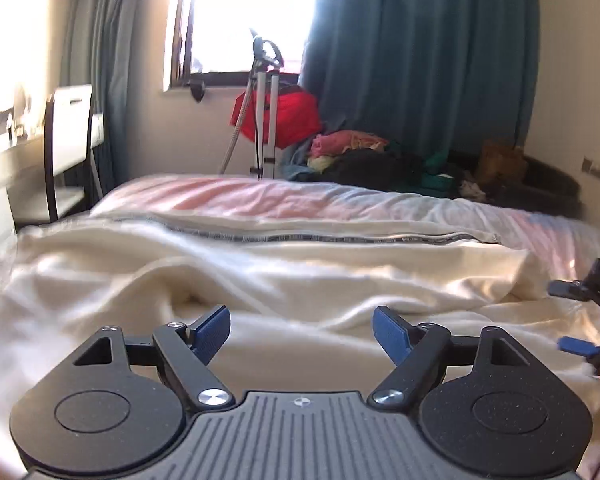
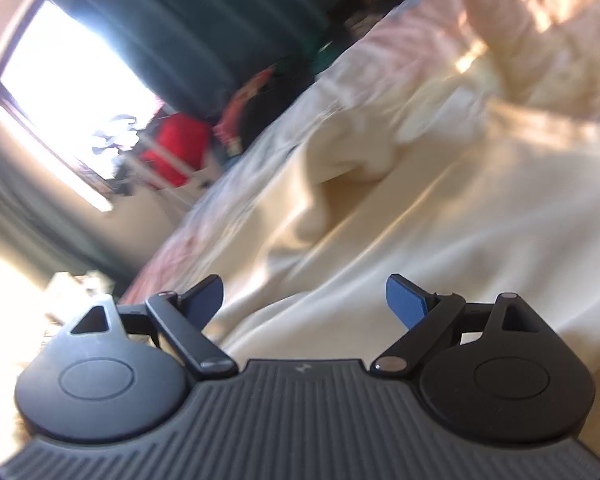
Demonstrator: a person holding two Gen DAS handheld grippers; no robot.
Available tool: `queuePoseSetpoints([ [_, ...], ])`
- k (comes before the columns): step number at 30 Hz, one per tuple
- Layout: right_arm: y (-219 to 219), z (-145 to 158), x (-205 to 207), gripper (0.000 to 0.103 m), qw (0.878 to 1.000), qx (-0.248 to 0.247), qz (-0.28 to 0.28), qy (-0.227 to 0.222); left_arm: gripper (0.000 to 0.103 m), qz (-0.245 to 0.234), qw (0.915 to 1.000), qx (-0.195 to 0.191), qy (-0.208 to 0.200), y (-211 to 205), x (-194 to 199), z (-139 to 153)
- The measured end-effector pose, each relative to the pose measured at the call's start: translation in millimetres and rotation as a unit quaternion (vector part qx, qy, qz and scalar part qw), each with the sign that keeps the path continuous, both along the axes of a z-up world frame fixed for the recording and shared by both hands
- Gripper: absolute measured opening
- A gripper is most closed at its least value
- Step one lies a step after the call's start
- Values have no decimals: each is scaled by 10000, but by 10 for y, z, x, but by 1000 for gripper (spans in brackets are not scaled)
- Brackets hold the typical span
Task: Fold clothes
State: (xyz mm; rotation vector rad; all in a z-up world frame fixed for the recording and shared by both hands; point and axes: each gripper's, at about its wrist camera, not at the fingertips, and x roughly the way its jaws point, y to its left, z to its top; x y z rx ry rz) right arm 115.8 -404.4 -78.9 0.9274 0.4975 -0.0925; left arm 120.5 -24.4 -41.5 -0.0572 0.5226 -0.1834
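Left gripper (image 1: 302, 330): mine, blue pads (image 1: 210, 332) spread wide, nothing between them. It hangs just above the cream garment (image 1: 260, 280), which fills the space ahead of and under the fingers.

Right gripper (image 2: 304, 302): mine, fingers likewise spread, empty. In its own view the camera is tilted and the picture blurred. It also shows at the right edge of the left view (image 1: 580, 316), off to the right of my left tool, low over the same cloth.

Cream garment: rumpled, spread across the bed (image 1: 340, 200); a zip line (image 1: 360, 238) runs crosswise beyond my left fingers. In the right view (image 2: 380, 208) a bunched fold rises ahead of the fingers.

Bed: pinkish cover, farther ahead than the garment.

Clothes pile (image 1: 360, 152): mixed colours, beyond the bed, ahead and slightly right.

Red bag (image 1: 284, 116): ahead, behind a metal stand (image 1: 266, 120) (kind of stand unclear).

Curtain (image 1: 420, 52): teal, ahead and right.

Window (image 1: 240, 16): bright, ahead and left of the curtain.

Chair (image 1: 66, 148): far left.
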Motion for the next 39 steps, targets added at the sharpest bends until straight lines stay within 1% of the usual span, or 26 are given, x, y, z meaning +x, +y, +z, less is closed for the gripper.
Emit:
queuePoseSetpoints([
  [3, 11, -64, -22, 91, 9985, 540, 123, -32, 81, 91, 9996, -276, 15, 148, -140, -97],
  [5, 33, -59, -52, 90, 9979, 630, 139, -109, 81, 152, 9987, -482, 70, 243, -207, -185],
  [6, 45, -55, -67, 91, 9976, 664, 143, -147, 81, 162, 9986, -497, 68, 256, -241, -209],
  [9, 100, -70, -82, 91, 9968, 753, 157, -233, 81, 148, 9992, -363, 1, 210, -273, -266],
  [17, 254, -145, -69, 91, 9949, 919, 153, -396, 81, -268, 9996, -8, -83, -2, -188, -547],
  [20, 139, -178, 78, 91, 9942, 994, -162, -369, 81, -352, 9993, 85, -57, -57, -149, -651],
  [26, -105, -247, 385, 92, 9895, 1152, -819, -308, 81, -125, 9986, -351, 372, 95, -62, -827],
  [30, -267, -293, 589, 92, 9838, 1255, -1255, -266, 81, -81, 9966, -716, 403, 155, -48, -848],
  [32, -345, -296, 779, 92, 9864, 998, -1281, -248, 81, -76, 9950, -922, 381, 182, -48, -844],
  [35, -395, -331, 1071, 91, 9907, 695, -1164, -141, 81, -149, 9912, -1258, 370, 205, -11, -846],
  [38, -445, -364, 1357, 91, 9932, 450, -1073, -74, 81, -251, 9889, -1427, 329, 204, 45, -892],
  [39, -462, -365, 1472, 91, 9940, 356, -1033, 48, 81, -302, 9881, -1481, 293, 207, 57, -914],
])
